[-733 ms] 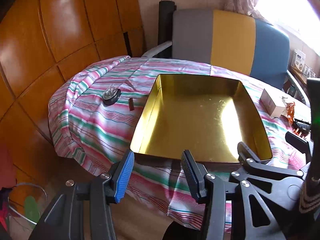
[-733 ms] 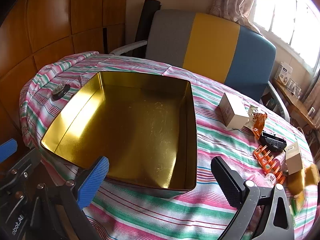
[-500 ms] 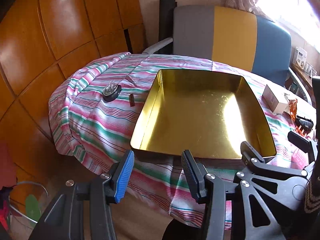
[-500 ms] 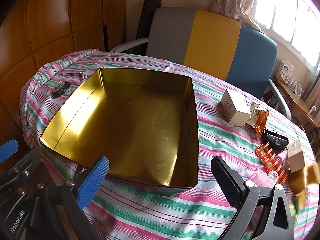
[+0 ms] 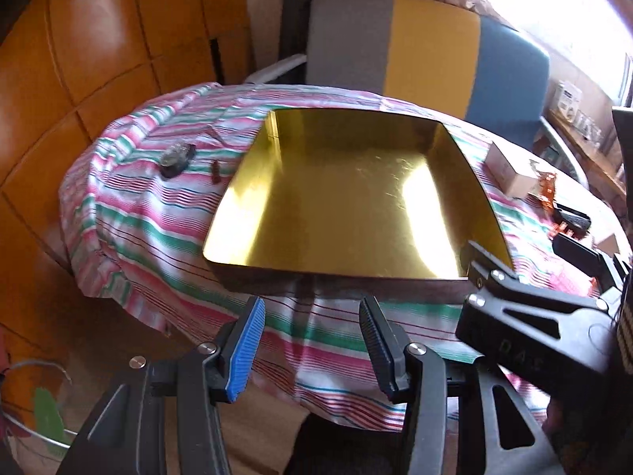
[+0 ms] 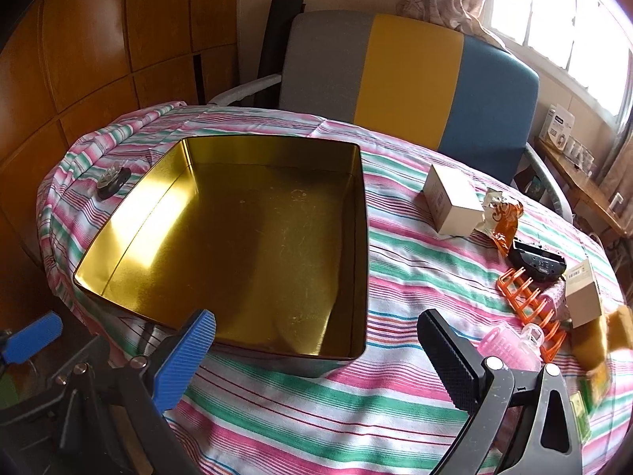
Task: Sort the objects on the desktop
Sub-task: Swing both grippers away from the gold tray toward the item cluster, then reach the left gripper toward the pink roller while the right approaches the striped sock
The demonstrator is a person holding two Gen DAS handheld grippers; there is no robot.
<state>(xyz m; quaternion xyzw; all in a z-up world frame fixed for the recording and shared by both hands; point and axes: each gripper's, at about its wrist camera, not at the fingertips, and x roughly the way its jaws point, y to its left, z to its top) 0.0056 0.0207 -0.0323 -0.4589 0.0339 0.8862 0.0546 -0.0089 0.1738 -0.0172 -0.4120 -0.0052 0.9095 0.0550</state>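
An empty gold tin box [image 5: 352,198] [image 6: 253,237] stands on the striped tablecloth. My left gripper [image 5: 310,340] is open and empty, held off the table's near edge below the tin. My right gripper [image 6: 316,356] is open and empty, just in front of the tin's near right corner. Right of the tin lie a white box [image 6: 451,202], an orange wrapper [image 6: 504,221], a black device [image 6: 538,263], an orange comb-like rack [image 6: 530,308], a pink roller [image 6: 510,344] and a small carton [image 6: 583,297]. Left of the tin lies a black object with a clear top [image 5: 176,156] and a small brown piece [image 5: 215,170].
A grey, yellow and blue chair [image 6: 407,79] stands behind the round table. Wood panelling [image 5: 79,59] fills the left. A windowsill with small boxes [image 6: 560,126] is at the far right. A metal bin [image 5: 35,415] sits on the floor at lower left.
Both grippers have drawn back and risen slightly, so the table and tin sit lower and farther in view. Nothing on the table has moved. Both jaws stay open.
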